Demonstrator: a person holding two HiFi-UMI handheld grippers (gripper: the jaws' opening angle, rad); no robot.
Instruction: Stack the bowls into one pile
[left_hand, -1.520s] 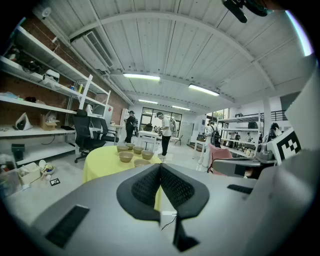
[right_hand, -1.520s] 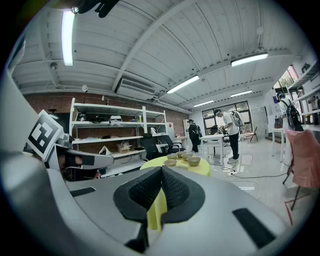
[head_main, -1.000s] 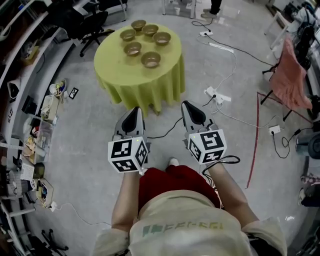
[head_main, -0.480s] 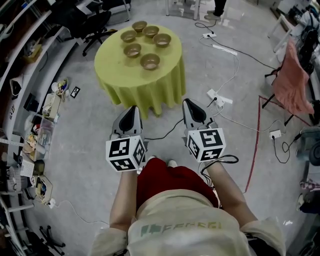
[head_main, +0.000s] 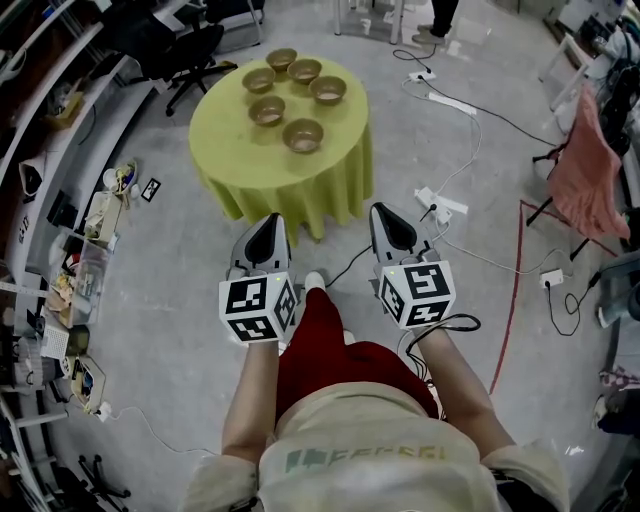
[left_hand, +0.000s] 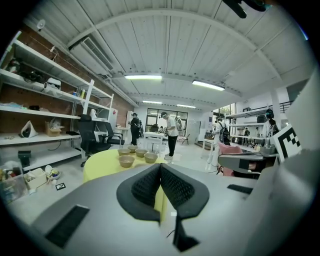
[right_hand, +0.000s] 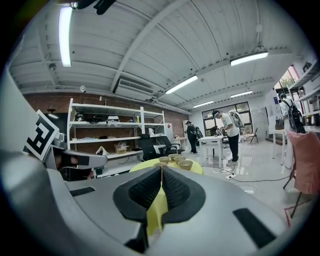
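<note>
— Grey workshop concrete (head_main: 150, 290) underfoot, strewn with cables (head_main: 470, 118). Looking ahead at a round table (head_main: 290, 190) in lime cloth, carrying six brown bowls (head_main: 303, 135), all sitting separate, none stacked.

— Hovering well short of it, over the floor. Showing left gripper (head_main: 269, 220) pressed together, pinching nothing; right gripper (head_main: 384, 210) likewise closed tight, empty, both pointing at the table.
</note>
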